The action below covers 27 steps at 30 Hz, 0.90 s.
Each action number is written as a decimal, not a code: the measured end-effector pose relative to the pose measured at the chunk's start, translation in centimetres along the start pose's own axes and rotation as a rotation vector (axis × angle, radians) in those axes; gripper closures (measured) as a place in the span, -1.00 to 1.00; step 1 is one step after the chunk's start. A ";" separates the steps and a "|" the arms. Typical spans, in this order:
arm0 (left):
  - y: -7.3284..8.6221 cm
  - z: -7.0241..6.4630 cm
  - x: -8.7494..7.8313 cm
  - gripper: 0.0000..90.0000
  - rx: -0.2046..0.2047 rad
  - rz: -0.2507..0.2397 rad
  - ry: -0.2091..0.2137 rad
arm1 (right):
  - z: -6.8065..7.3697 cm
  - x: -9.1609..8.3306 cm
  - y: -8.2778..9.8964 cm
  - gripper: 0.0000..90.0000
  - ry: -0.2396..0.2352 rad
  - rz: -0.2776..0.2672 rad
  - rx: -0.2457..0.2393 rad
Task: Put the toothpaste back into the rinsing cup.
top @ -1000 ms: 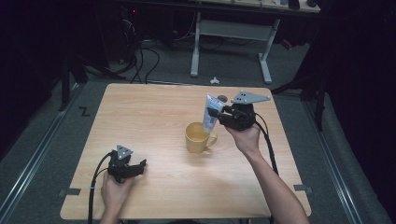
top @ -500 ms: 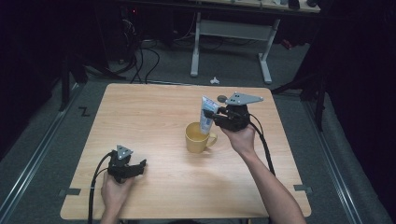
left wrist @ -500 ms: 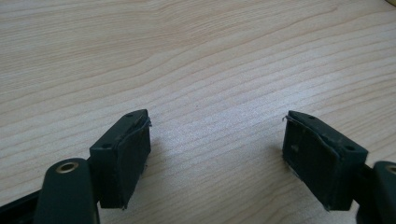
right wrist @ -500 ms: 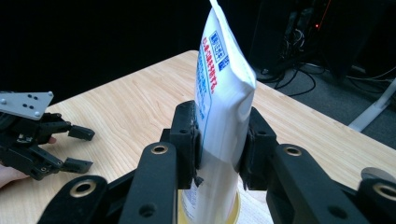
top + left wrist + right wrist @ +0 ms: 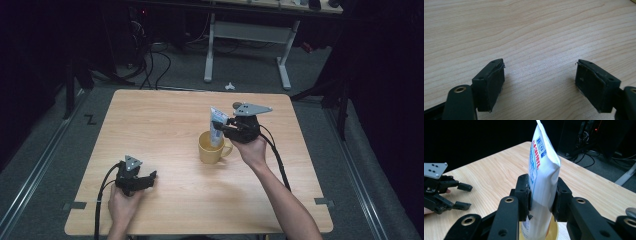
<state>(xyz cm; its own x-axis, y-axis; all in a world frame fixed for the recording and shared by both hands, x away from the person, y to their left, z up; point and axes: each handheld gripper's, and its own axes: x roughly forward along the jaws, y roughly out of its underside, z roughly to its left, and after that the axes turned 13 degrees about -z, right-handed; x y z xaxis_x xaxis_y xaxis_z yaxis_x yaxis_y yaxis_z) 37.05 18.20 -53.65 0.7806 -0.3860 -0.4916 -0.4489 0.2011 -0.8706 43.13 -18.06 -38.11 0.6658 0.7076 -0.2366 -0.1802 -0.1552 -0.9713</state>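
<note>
A yellow mug (image 5: 211,148) stands near the middle of the wooden table (image 5: 165,125). My right gripper (image 5: 220,128) is shut on a white tube (image 5: 217,125) with blue and red print, holding it upright with its lower end inside the mug. In the right gripper view the tube (image 5: 543,177) sits pinched between the two black pads, and the mug's yellow rim (image 5: 555,230) shows below. My left gripper (image 5: 145,179) rests on the table at the front left, open, with only bare wood between its pads (image 5: 495,82).
A white desk frame (image 5: 245,45) and cables (image 5: 150,60) stand on the floor beyond the table's far edge. Tape marks (image 5: 322,202) sit at the table's front corners. The other gripper (image 5: 444,192) appears far left in the right gripper view.
My right gripper has moved left and down with the tube, from beside the mug to over it, so the tube's lower end now sits inside the mug. The left gripper stayed still.
</note>
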 end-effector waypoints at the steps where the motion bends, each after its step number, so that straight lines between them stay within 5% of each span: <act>1: 0.0 0.0 0.0 -0.48 0.000 0.000 0.000 | 0.0 0.1 0.1 0.57 0.001 0.003 0.000; 27: 0.0 0.0 0.0 -0.48 0.000 0.000 0.000 | 0.2 1.7 2.5 0.57 -0.002 0.043 0.005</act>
<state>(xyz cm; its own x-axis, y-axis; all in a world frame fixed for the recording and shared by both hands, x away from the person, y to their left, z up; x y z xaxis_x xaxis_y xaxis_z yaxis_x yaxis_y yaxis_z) 37.06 18.20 -53.65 0.7809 -0.3858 -0.4912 -0.4486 0.2009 -0.8709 43.69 -17.11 -40.96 0.6559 0.7018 -0.2782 -0.2122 -0.1822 -0.9601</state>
